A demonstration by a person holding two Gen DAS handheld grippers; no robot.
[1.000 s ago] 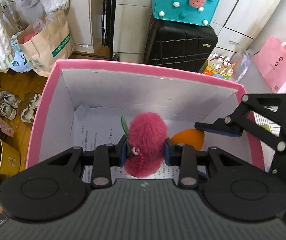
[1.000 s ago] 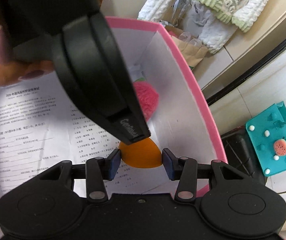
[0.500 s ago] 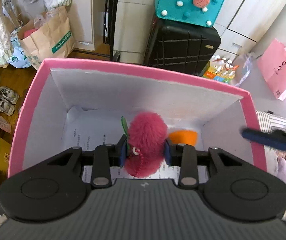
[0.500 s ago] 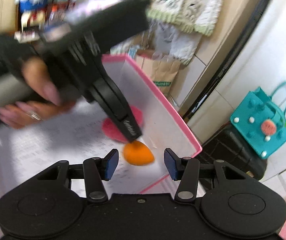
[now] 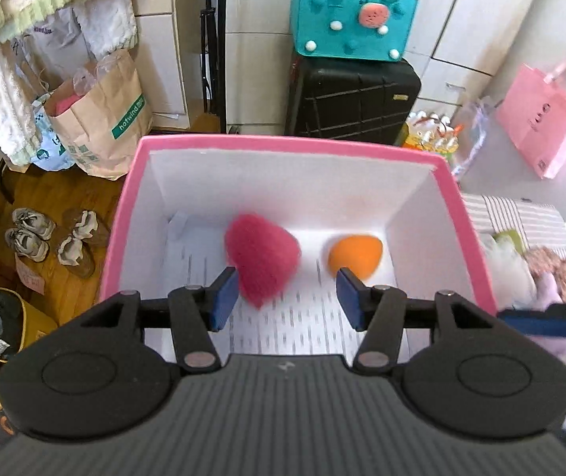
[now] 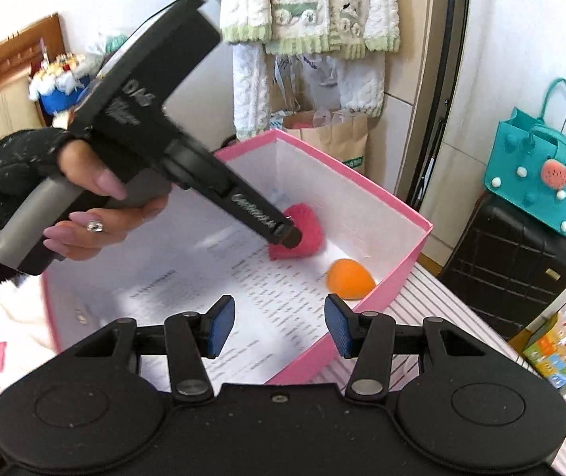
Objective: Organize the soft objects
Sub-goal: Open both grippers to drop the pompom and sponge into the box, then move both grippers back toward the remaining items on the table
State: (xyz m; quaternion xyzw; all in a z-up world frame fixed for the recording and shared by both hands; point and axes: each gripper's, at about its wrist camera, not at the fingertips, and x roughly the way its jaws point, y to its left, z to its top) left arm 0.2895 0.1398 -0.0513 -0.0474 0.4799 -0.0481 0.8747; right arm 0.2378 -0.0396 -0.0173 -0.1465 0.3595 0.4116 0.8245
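In a room with a black hard suitcase [image 5: 352, 103], we see a pink cardboard box [image 5: 295, 143] on a striped surface [image 6: 433, 301]. The fluffy pink heart [image 5: 261, 256] lies inside, tip toward the left hand-held gripper [image 5: 287, 297], whose jaws have just been opening and stand released; the right hand-held gripper [image 6: 279, 327] is also released and empty.

white cupboards [image 5: 461, 8], wooden floor [image 5: 45, 194]

Left wrist view looking steeply down into the pink box [image 5: 314, 146] from close above, right wrist view facing it obliquely from beside, both sharing its inside.
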